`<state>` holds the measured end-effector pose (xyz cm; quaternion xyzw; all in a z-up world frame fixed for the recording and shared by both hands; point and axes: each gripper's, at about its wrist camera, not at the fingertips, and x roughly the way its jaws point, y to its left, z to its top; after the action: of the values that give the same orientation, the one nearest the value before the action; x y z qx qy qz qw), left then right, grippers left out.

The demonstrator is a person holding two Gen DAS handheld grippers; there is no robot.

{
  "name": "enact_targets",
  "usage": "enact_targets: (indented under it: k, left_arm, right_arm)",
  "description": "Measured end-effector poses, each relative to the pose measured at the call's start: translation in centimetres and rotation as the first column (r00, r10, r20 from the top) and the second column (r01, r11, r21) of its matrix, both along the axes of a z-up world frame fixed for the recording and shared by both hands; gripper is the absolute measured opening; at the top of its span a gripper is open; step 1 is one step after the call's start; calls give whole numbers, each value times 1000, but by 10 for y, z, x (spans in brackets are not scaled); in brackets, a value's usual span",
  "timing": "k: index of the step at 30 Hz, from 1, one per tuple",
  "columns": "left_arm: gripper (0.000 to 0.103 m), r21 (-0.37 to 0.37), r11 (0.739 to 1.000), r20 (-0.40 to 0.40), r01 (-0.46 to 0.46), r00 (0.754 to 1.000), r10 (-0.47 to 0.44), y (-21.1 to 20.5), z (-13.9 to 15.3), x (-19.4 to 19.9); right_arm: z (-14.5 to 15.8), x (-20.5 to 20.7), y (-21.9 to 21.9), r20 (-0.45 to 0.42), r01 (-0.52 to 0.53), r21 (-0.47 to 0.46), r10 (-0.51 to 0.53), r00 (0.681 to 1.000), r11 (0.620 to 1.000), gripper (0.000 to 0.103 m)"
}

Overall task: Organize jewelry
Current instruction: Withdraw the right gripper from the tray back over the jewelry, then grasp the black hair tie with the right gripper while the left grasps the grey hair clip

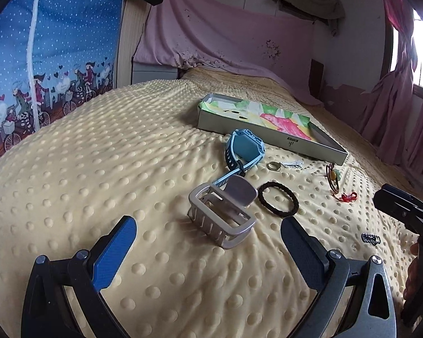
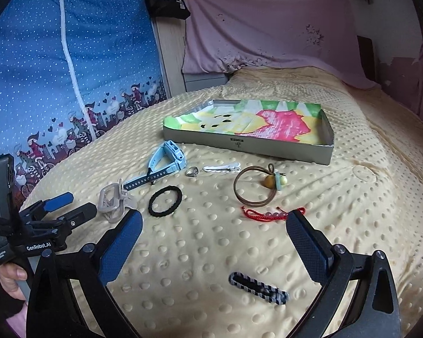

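Both grippers hang above a yellow dotted blanket point(image 1: 98, 169) with jaws spread wide and nothing between them.

Left wrist view: the left gripper point(image 1: 208, 232) frames a beige claw hair clip point(image 1: 221, 214) lying just ahead of its fingertips. A black hair tie point(image 1: 278, 197) sits just right of the clip. The blue watch point(image 1: 244, 148) lies beyond, its strap end touching the clip. A ring point(image 1: 273, 165) and a white hair pin point(image 1: 292, 163) lie near the grey box point(image 1: 268, 129), which is lined with coloured paper. The right gripper enters at the right edge.

Right wrist view: the right gripper point(image 2: 214, 222) hovers over a striped barrette point(image 2: 258, 288), which appears in the left view only as a small object at the far right. A red cord bracelet point(image 2: 270, 213) lies just beyond the right finger; its tip touches the cord. This view shows the brown bangle point(image 2: 252, 187) with beads as a full ring; the left view shows it edge-on. The left gripper's open fingers appear at the left, close to the claw clip.
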<state>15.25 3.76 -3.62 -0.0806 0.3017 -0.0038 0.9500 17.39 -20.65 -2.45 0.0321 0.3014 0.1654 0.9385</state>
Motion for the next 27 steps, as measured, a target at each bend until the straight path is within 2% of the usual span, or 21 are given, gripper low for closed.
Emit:
enact_targets:
  k: [1,3,4,9,13,15,17,21,25,27]
  left_arm:
    - [103,-6,1000,2,0,1000,0,1,0,0]
    - [103,-21,1000,16,-4,1000,4,3,1,0]
    - [101,-25,1000,19,-6,1000,6,3,1,1]
    - [89,-57,998,4,-11,1000,11,7,-3,7]
    - [77,-93,996,-11,-14,1000,13,12,-6,14]
    - [72,-109,994,-21,-14,1000,11,13,-8,17]
    - [63,-119,993,-36,-10,999,6,13,-11,20]
    - [48,-146,989,-61,-3,998,-6,13,-16,25]
    - [37,-169,986,-75,1,997,-14,14,-18,29]
    - [35,-178,984,-92,6,996,-22,13,-20,31]
  right_arm:
    - [-1,2,3,0,-4,-2,4,1000,1000,93]
    - [-2,6,9,1,-18,-7,18,1000,1000,80]
    - [-2,8,11,1,-22,-9,22,1000,1000,78]
    - [-8,22,32,-9,-66,-16,66,998,998,63]
    - [-15,34,47,-14,-92,-5,92,996,996,57]
    - [-19,41,54,-19,-104,1,104,994,995,49]
    - [-23,47,61,-26,-117,-1,117,993,993,46]
    - [-34,58,74,-61,-136,-10,135,989,991,32]
    - [-45,65,79,-105,-143,-16,141,984,990,32]
    - [-49,68,78,-122,-144,-9,142,982,990,32]
